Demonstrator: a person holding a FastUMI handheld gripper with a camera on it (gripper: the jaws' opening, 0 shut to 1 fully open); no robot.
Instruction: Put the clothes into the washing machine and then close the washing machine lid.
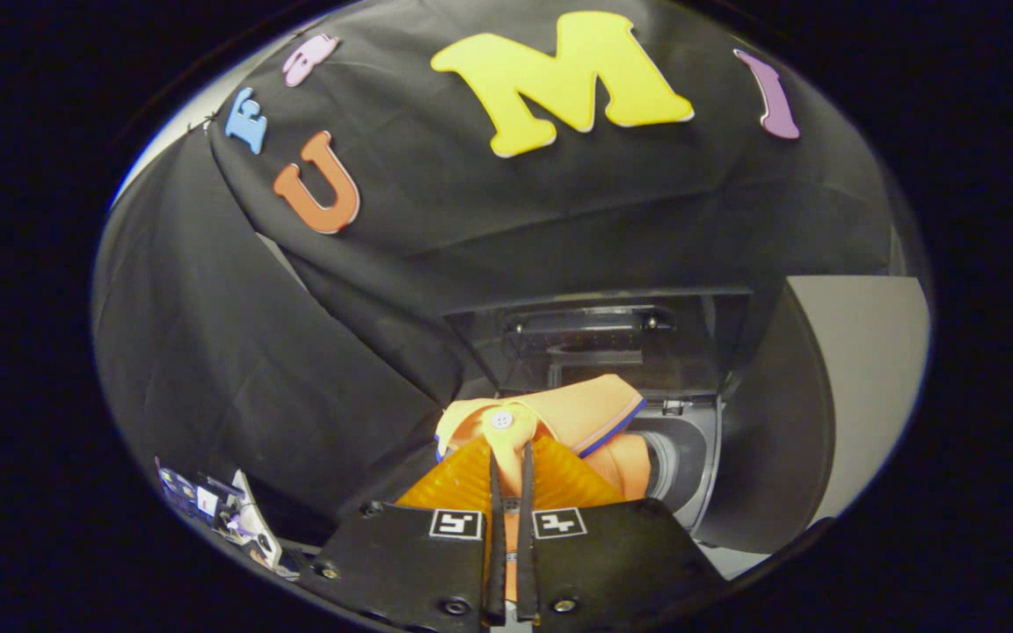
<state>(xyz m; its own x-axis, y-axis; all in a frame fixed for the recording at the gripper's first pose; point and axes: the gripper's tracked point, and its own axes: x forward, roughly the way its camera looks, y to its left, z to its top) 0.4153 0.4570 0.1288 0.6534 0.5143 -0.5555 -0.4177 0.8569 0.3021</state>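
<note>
The gripper [511, 457] is pinched nearly closed on a soft orange polo shirt with a white button [559, 422], holding it at the placket. It looks light and floppy, so it'll drape. It hangs just before the grey washing machine's open drum [687, 457]; its raised dark lid [594, 330] is beyond.

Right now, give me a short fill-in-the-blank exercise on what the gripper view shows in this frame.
1. The gripper has its jaws shut on an ___ shirt.
2. On the shirt's collar, just ahead of the jaws, sits a white ___.
3. Beyond the shirt, the washing machine has its lid standing ___.

Missing words: orange; button; open
</note>
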